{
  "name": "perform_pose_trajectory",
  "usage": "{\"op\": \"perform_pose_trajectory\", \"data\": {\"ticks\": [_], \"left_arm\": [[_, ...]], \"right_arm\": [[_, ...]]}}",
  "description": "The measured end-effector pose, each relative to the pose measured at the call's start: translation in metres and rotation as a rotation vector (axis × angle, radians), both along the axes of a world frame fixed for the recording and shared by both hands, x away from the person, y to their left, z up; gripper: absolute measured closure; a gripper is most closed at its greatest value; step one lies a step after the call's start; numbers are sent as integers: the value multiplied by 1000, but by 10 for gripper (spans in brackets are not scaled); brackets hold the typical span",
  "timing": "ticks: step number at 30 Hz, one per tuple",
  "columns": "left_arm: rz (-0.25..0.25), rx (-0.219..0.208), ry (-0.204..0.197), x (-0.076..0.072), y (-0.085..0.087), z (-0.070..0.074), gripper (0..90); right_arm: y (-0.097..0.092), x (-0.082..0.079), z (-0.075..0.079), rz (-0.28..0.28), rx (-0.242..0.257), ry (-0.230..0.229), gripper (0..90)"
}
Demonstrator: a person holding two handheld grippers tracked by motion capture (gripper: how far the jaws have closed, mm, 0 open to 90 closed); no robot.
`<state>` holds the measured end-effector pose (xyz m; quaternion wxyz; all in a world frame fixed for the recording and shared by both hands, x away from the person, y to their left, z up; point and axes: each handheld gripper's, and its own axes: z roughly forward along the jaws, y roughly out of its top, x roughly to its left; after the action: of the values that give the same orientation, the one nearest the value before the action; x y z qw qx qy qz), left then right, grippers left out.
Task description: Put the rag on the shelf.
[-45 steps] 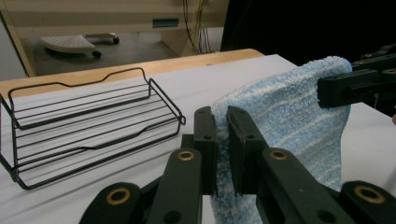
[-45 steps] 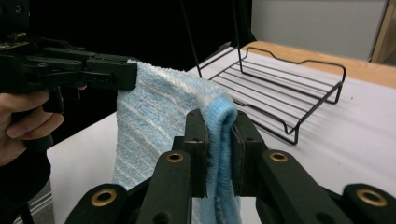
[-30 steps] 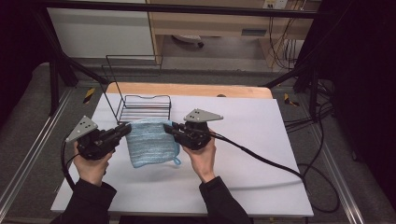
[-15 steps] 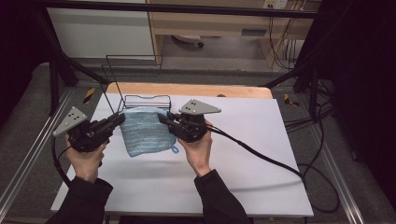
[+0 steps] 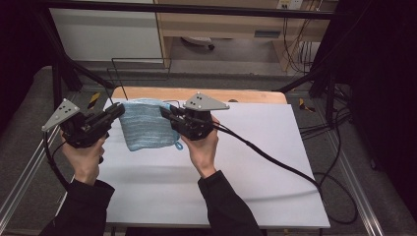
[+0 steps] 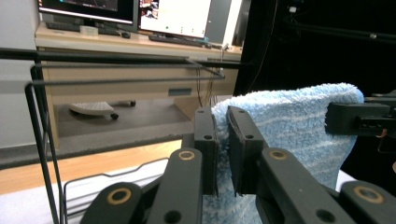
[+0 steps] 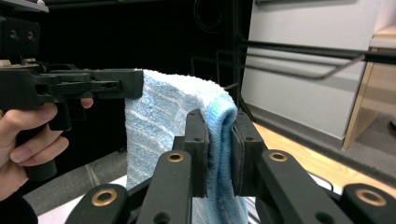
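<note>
White table top (image 5: 246, 162) is seen from above, with a wooden edge at 12 o'clock and a thin black wire rack (image 5: 140, 69) behind it. At 9 o'clock the left gripper (image 5: 115, 112) is held in a hand, and its jaws are pinched tight on the left top corner of the blue towel (image 5: 147, 125). The towel is held up off the table and hangs down between both grippers. It is soft and fluffy, with pale stripes and a small loop at its lower corner. At 3 o'clock of the towel, the right gripper (image 5: 167, 114) is clamped on the other top corner, where the cloth is folded thick.
</note>
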<state>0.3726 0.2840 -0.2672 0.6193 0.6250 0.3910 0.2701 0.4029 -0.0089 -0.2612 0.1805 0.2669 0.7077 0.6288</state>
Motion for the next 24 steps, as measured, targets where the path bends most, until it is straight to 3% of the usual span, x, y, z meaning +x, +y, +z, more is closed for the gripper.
{"op": "perform_pose_trajectory", "data": {"ticks": [24], "left_arm": [[16,-82,-101,13,16,41,821]], "right_arm": [[19,11,47,-32,47,-114,799]]}}
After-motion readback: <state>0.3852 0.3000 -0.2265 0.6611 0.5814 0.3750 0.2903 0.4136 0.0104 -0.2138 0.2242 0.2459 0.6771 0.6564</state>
